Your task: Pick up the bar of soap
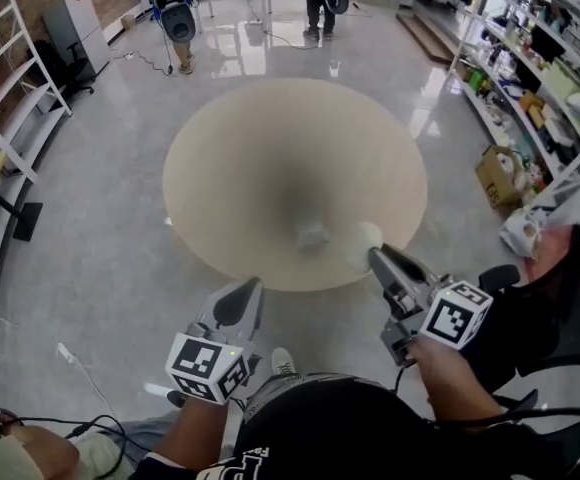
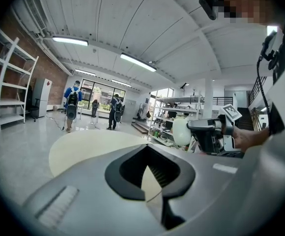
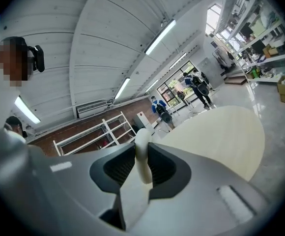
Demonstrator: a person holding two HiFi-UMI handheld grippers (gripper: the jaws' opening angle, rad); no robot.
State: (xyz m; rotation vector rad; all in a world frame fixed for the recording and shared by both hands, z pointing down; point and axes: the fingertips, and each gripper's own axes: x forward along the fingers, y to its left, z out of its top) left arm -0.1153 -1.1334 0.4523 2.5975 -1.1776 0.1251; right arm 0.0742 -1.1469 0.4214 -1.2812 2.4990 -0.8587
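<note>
Already we grip soap (image 1: 358,245) in right tongs (image 1: 374,254), long axis outward, above surface (image 1: 220,168) near edge; left tongs (image 1: 242,298) closed, empty.

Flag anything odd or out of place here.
Nothing looks spilled or broken. The bar of soap is pinched edgewise in the right gripper's fingers over the round table; one small pale lump on it is too blurred to identify.

Smooth, matt bar of soap (image 1: 358,245); matt beige table (image 1: 270,148); glossy, mirror-like polished floor (image 1: 100,218).
</note>
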